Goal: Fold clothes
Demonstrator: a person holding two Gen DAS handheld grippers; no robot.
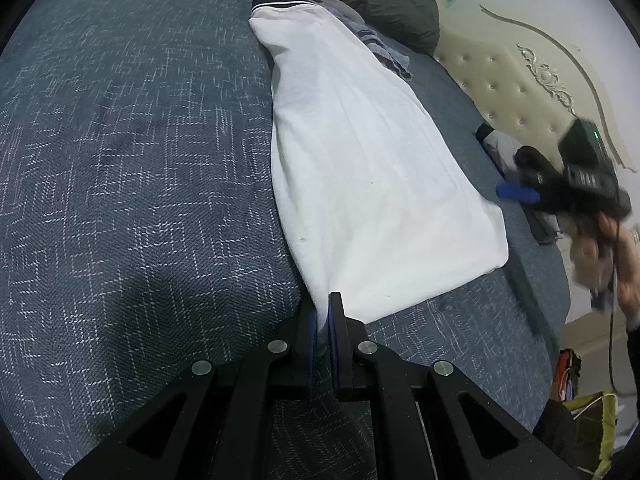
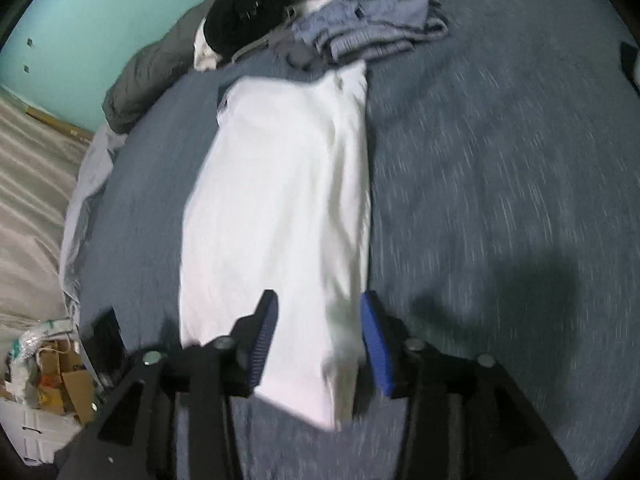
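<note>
Left wrist footage shows the white shirt (image 1: pixel 360 168) laid out in a long folded strip on the blue patterned bedspread (image 1: pixel 132 168). One near corner of the shirt is pinched between the fingers of the left gripper (image 1: pixel 323 320), which are drawn almost together on the cloth. From that corner the shirt runs away toward its dark-trimmed collar end, which lies against a pile of clothes (image 1: pixel 372 40) at the far side of the bedspread. The right gripper (image 1: pixel 520 194) is seen off the other near corner of the shirt, held by a hand (image 1: pixel 596 248), blurred.

From the right wrist view, the right gripper (image 2: pixel 316 320) is spread wide, nothing being held. The near edge of the shirt (image 2: pixel 280 208) lies between and beneath its blue-padded fingers (image 2: pixel 374 332); whether they touch it cannot be told.
</note>
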